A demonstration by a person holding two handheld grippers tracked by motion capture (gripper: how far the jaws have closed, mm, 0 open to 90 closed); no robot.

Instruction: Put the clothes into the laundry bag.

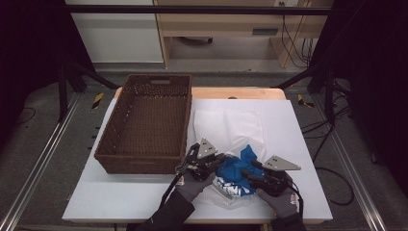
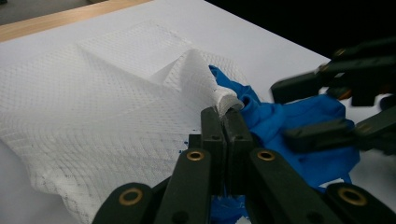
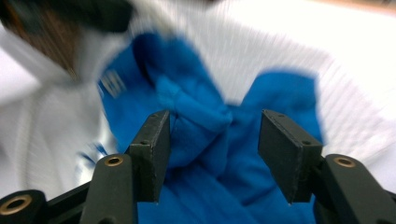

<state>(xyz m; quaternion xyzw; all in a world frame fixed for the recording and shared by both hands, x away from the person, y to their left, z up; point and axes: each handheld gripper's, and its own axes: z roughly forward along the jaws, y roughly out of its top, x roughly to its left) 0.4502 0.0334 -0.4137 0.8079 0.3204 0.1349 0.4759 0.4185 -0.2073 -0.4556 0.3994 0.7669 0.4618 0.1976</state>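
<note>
Left gripper [image 2: 223, 122] is clamped on the edge of the white mesh bag [image 2: 93, 116], beside the basket [image 1: 144, 122]. Right gripper [image 3: 212, 156] stands apart over the blue cloth [image 3: 205, 116] at the bag mouth. If the left grip slips, the mouth may fall closed.

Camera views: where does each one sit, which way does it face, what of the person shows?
High view: above the person's side, facing forward and down on table and basket; forearms and hands show.
Left gripper view: rides the left gripper, shut on white mesh bag.
Right gripper view: rides the right gripper, open over blue cloth.
Shared: bag and cloth.
</note>
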